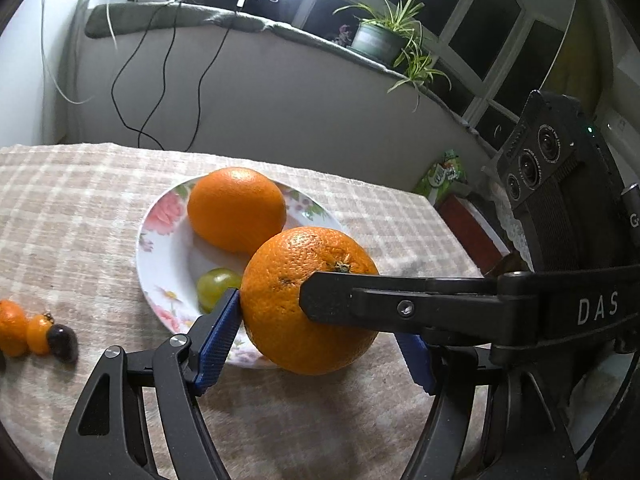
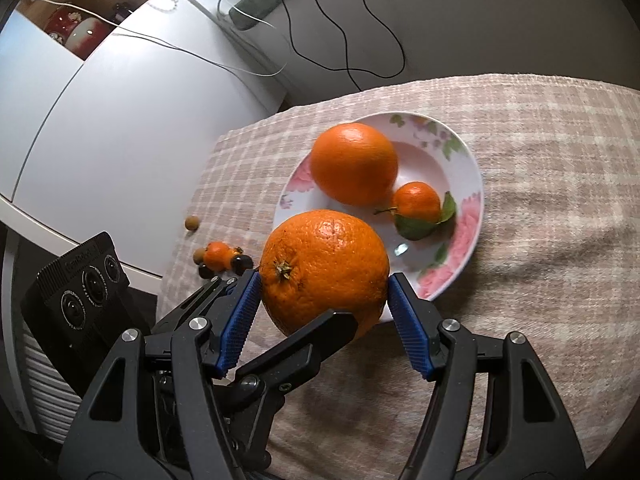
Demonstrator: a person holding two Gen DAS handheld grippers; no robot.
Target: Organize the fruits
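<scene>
left claw (image 1: pixel 320 328) grips orange (image 1: pixel 280 292) | right claw (image 1: pixel 316 300) touches it | above plate (image 1: pixel 160 248)

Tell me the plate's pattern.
White plate with pink flowers and green leaves; clearest in the right wrist view.

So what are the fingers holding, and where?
Both grippers, left and right, squeeze one big orange by its sides, near the plate.
</scene>
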